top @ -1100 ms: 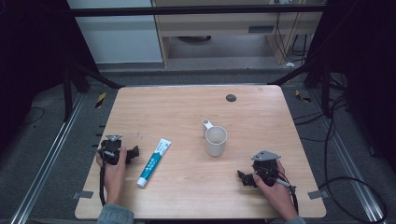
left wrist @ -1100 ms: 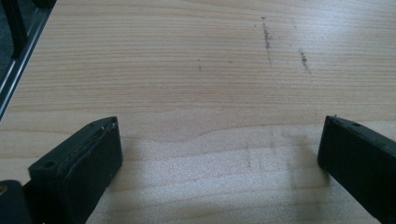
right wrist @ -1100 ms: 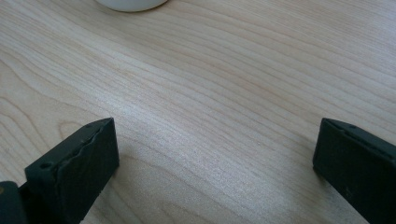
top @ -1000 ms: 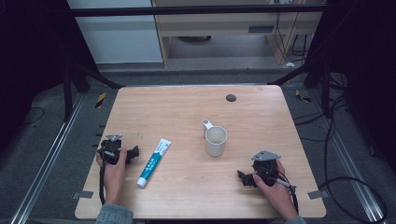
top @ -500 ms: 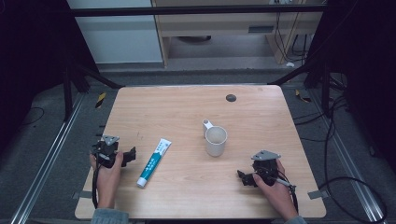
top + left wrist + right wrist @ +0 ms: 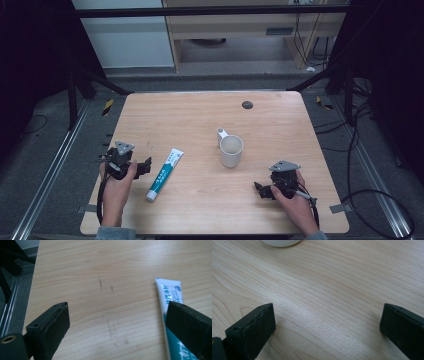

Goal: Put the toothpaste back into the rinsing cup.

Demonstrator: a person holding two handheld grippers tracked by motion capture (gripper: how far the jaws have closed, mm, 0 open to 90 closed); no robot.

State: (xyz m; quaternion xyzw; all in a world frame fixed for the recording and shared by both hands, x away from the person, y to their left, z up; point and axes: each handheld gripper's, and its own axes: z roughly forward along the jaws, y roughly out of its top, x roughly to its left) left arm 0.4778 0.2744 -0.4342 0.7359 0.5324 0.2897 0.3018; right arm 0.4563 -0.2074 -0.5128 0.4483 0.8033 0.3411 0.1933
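Note:
A white and teal toothpaste tube [image 6: 165,174] lies flat on the wooden table [image 6: 200,115], cap end toward the person. My left gripper [image 6: 146,165] hovers just left of it, jaws pointing at the tube. In the left gripper view the tube [image 6: 170,293] runs behind the right jaw. The left gripper [image 6: 117,312] is open; its jaws have just been closing a little, with only bare wood between them. A white mug [image 6: 231,150] stands upright right of centre. My right gripper [image 6: 260,189] rests open on the table, below and right of the mug. Its own view has the right gripper [image 6: 327,310] over bare wood, the mug's base [image 6: 280,242] ahead.
A small dark round spot [image 6: 247,104] sits near the table's far edge. Black frame legs and cables run along the floor on both sides. Bare wood spreads across the middle and far half of the table.
My left gripper has lifted off the table and shifted a little, so its grey plate now shows. The right gripper, the tube and the mug have kept still.

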